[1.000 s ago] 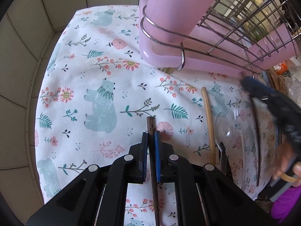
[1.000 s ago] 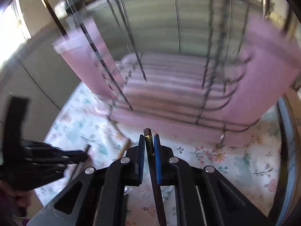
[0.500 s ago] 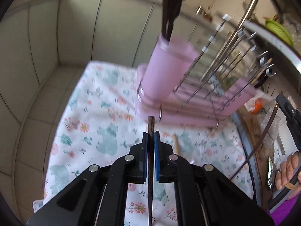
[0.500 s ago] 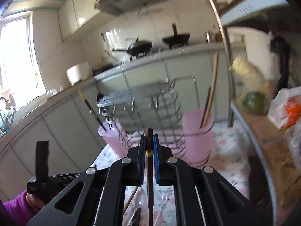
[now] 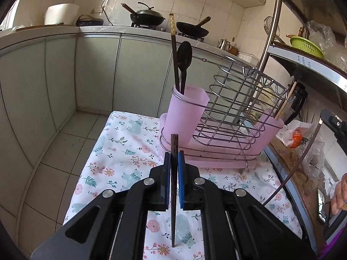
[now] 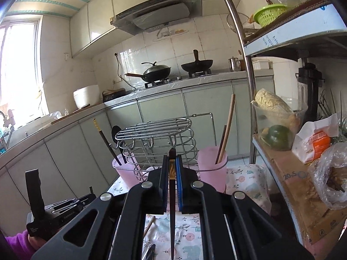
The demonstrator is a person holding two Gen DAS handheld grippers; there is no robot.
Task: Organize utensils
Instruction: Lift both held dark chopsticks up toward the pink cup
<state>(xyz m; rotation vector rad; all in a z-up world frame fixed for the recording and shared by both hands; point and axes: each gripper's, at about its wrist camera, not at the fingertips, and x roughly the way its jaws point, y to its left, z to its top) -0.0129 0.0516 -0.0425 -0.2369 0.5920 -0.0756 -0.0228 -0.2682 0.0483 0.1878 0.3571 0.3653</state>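
Both grippers — left [image 5: 173, 169], right [image 6: 172, 173] — pinch dark chopsticks [image 5: 173, 186] between fingertips

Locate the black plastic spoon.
In the left wrist view the black plastic spoon stands upright in the pink plastic cup at the wire rack's left end, beside a gold-tipped dark chopstick.

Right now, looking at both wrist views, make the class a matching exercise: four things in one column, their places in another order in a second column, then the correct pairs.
Column A
1. black spoon
2. brown chopstick
3. light wooden chopstick
4. chopstick with gold flame mark

Column B
a. clamped in the right gripper
b. standing in the left-hand pink cup of the rack
c. clamped in the left gripper
d. standing in the right-hand pink cup of the rack

Pairs: 1-b, 2-c, 3-d, 4-a
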